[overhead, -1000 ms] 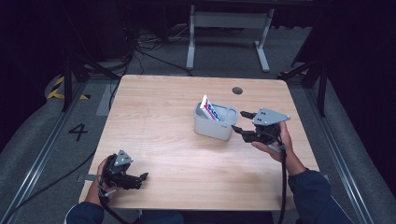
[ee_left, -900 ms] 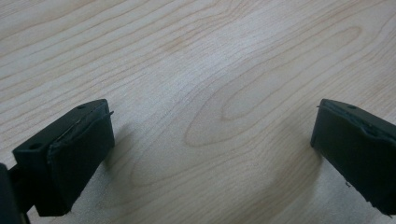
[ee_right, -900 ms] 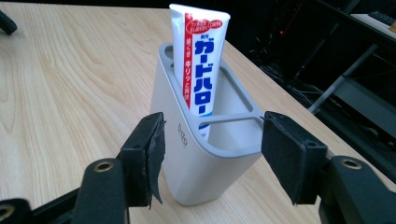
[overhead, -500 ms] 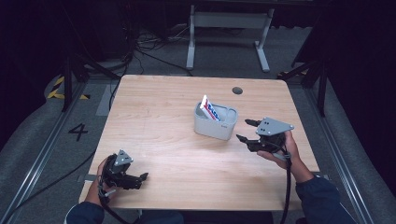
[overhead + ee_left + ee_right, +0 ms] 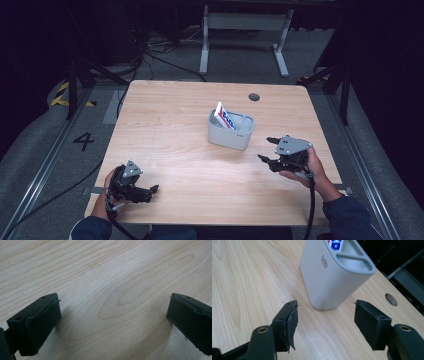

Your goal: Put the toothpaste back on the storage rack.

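While the left gripper (image 5: pixel 150 190) rests at the near left corner of the pale wooden table (image 5: pixel 170 120), its black jaws spread wide over bare wood with nothing between them, the work looks to be on the far side. Further in, at the near right, the right gripper (image 5: pixel 266 150) points toward the light grey rounded plastic caddy (image 5: pixel 231 131); its jaws have just been opening, stand apart and hold nothing, and the caddy is near but clear of them. I judge this a let-go step: the white packet with red and blue print (image 5: pixel 224 116) already stands tilted inside the caddy's left compartment, near the middle of the table. A next move would call for drawing the hand away without knocking the caddy, or, for a fresh grasp, lining the jaws up on its wall.

By count: two grippers, one caddy, one packet, one table. Beyond, one round cable hole (image 5: pixel 254 96) near the far edge.
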Tool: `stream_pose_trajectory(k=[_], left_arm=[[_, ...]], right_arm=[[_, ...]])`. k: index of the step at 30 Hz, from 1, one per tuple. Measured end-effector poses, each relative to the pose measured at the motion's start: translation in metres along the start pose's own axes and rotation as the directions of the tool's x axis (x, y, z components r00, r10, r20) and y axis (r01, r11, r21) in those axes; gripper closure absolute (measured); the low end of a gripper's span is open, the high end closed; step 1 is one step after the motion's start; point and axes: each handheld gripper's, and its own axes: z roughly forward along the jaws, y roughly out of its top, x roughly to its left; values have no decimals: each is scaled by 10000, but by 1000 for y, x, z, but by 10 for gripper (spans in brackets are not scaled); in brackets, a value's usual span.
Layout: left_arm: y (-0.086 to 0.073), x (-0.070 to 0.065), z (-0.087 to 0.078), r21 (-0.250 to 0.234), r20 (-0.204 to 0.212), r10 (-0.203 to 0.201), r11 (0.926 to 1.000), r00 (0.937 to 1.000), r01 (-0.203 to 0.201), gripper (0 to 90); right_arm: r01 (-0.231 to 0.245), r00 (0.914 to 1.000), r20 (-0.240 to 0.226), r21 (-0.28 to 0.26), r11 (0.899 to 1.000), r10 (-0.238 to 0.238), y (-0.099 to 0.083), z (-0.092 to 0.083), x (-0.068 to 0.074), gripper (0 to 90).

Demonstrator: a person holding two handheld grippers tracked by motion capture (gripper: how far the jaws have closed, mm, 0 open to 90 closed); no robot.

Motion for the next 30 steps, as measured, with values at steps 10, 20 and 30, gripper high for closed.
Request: stream_pose_trajectory(k=[10,20,30], left_arm=[[0,0,0,-4,3,-10,10000,10000,10,0],[0,0,0,-2,-3,-21,10000,10000,21,0],[0,0,0,29,-27,-2,10000,10000,3,0]], right_arm=[[-24,9999,-151,518,9987,32,-20,0,4,360],[-386,9988,-262,718,9967,405,-42,-5,5,358],[-1592,9860,-400,675,9849,1621,-74,-15,-2,357]])
